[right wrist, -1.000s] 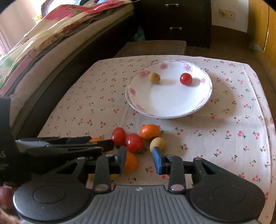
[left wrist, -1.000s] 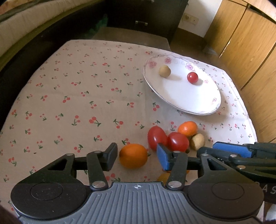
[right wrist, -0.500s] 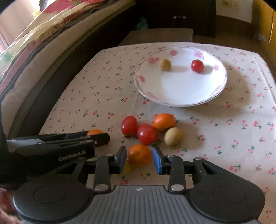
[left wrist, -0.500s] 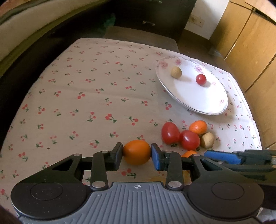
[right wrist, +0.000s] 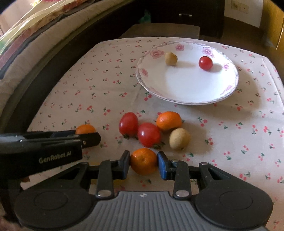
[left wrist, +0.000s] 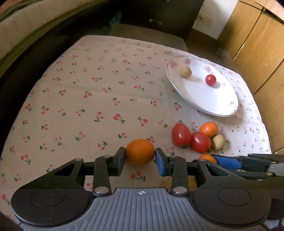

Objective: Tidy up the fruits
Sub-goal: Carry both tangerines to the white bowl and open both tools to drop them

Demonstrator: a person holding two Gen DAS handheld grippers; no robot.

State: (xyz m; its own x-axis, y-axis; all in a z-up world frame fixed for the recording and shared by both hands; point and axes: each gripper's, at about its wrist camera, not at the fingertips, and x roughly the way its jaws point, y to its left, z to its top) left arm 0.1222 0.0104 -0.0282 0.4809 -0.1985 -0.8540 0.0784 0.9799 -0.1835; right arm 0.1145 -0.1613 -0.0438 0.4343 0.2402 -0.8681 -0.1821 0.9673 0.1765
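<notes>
My left gripper (left wrist: pixel 140 160) is shut on an orange (left wrist: pixel 140 152) and holds it just above the cherry-print cloth; the orange also shows in the right wrist view (right wrist: pixel 85 129). My right gripper (right wrist: pixel 143 165) is shut on a second orange (right wrist: pixel 143 160), seen partly in the left wrist view (left wrist: pixel 206 157). On the cloth lie two red tomatoes (right wrist: pixel 128 123) (right wrist: pixel 149 134), a third orange (right wrist: pixel 169 120) and a tan fruit (right wrist: pixel 179 138). A white floral plate (right wrist: pixel 188 94) at the far right holds a tan fruit (right wrist: pixel 171 58) and a small tomato (right wrist: pixel 205 63).
The cloth-covered table (left wrist: pixel 88 88) has a bed (right wrist: pixel 26 44) along its left side. A dark cabinet (left wrist: pixel 159 16) and a low stool (right wrist: pixel 159 30) stand beyond it. Wooden cupboards (left wrist: pixel 257 44) stand to the right.
Both grippers have closed on their oranges. Each moved forward around its orange, then gripped it. The fruits on the cloth and plate have not moved.
</notes>
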